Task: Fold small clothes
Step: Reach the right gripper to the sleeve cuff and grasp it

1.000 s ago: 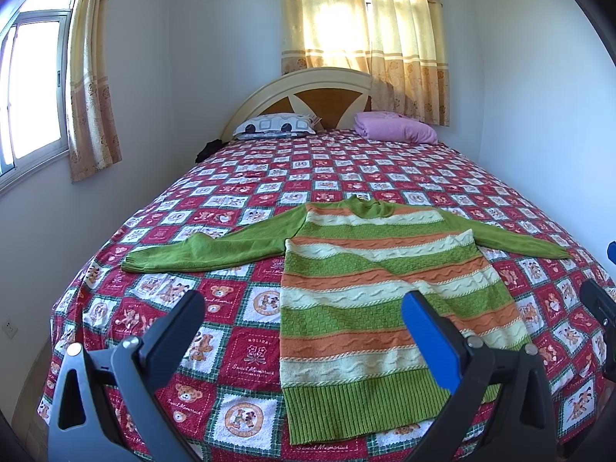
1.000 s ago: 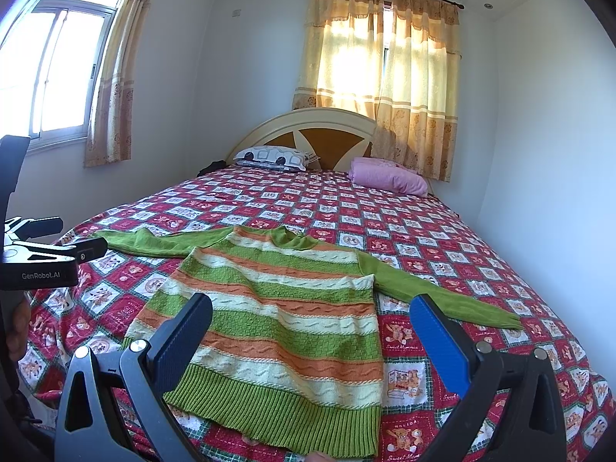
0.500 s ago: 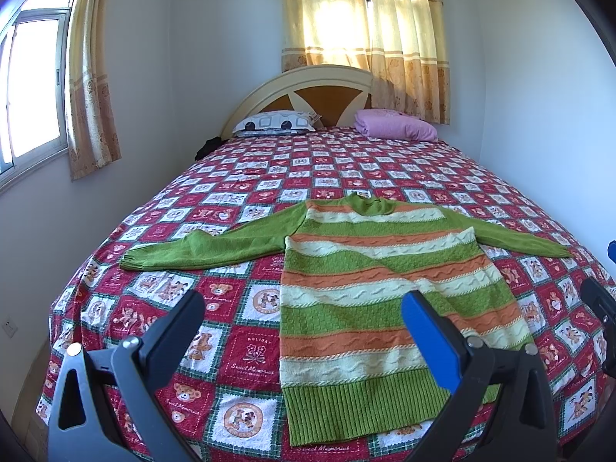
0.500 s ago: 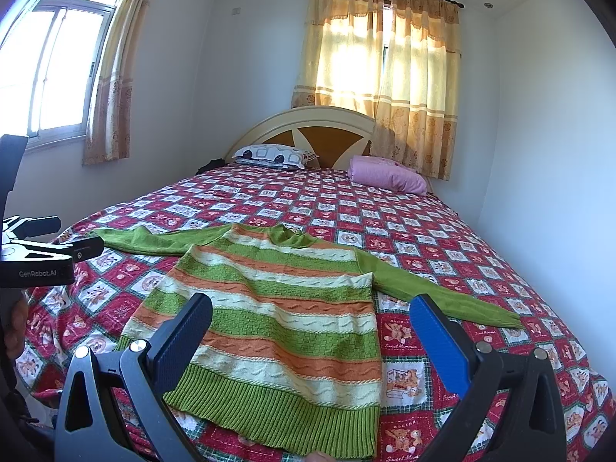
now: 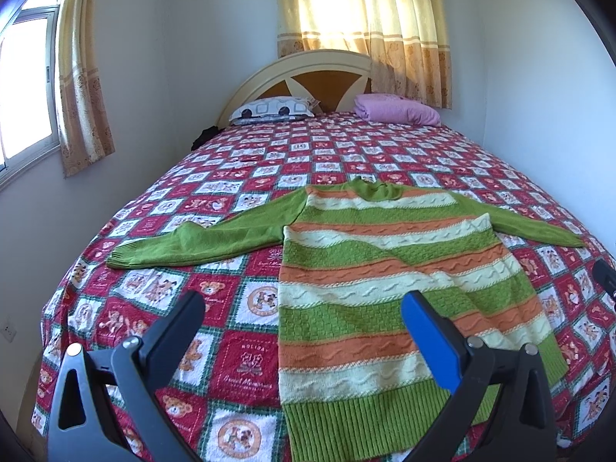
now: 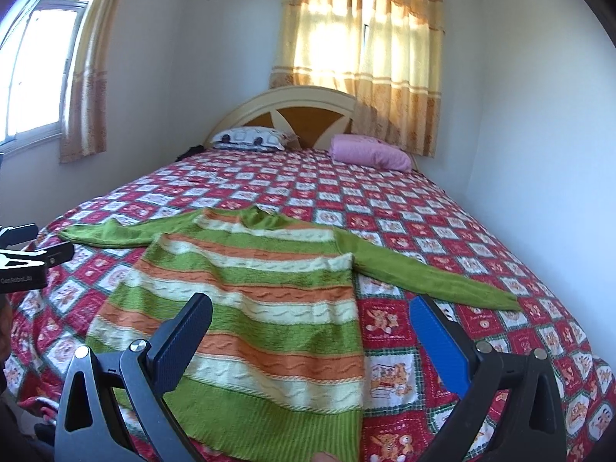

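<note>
Striped sweater [image 5: 377,288] flat on bedspread [image 5: 238,177]; sleeves spread.

The sweater [image 5: 385,300] lay flat on the bedspread [image 5: 215,200], ahead of both claws. Its hem lay nearest, its collar farthest. The left claw [image 5: 300,331] hung over its left edge, wide apart; the right claw [image 6: 308,331] over its right edge, likewise. One sleeve [image 5: 200,238] stretched left, the other [image 6: 423,269] right. Far ahead, two pillows [image 5: 273,107] [image 5: 396,109] lay side by side against the headboard [image 5: 327,73], curtains [image 5: 365,19] behind.
</note>
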Demonstrator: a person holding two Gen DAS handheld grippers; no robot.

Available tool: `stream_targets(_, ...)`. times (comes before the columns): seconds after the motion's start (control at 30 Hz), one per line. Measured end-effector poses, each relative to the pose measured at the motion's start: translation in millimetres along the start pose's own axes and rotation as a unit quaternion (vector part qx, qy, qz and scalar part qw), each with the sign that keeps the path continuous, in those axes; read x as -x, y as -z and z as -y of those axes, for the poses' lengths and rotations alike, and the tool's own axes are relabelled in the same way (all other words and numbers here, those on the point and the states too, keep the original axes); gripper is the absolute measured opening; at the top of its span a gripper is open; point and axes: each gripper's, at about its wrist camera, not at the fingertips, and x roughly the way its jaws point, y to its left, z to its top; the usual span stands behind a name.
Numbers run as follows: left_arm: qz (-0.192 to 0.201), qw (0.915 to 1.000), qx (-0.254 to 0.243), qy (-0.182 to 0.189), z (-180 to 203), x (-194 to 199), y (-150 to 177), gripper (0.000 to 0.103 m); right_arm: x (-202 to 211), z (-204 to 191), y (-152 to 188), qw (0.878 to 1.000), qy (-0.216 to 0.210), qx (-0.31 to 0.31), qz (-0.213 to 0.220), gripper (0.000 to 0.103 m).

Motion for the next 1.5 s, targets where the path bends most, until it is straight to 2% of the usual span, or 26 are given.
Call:
stream_targets(0.23, -0.02, 0.9997, -0.011, 0.01, 5, -33, -14, 0.103, -31, 30, 2, 0.998, 0.046, -0.007, -0.032, 0.102)
stream_targets(0.6, -0.046, 0.998, -0.04, 0.015, 29, -89, -33, 0.103, -89, 88, 5, 0.991, 0.095, -0.042, -0.08, 0.102)
stream_targets(0.87, -0.054, 0.9973, -0.049, 0.009, 45, -133, -44, 0.103, -135, 128, 14, 0.983, 0.122, -0.054, -0.123, 0.102)
stream_targets(1.07, -0.064, 0.9955, -0.069, -0.008, 58, -170, -46, 0.103, -166, 181, 24, 0.975, 0.124, -0.104, -0.154, 0.102)
stream_targets(1.3, -0.085, 0.994, -0.063, -0.027, 47, -199, -46, 0.103, -177, 277, 35, 0.95, 0.161, -0.209, -0.168, 0.102)
stream_targets(1.5, -0.078, 0.9948, -0.054, -0.036, 41, -208, -50, 0.103, -180, 351, 40, 0.924, 0.196, -0.283, -0.166, 0.101)
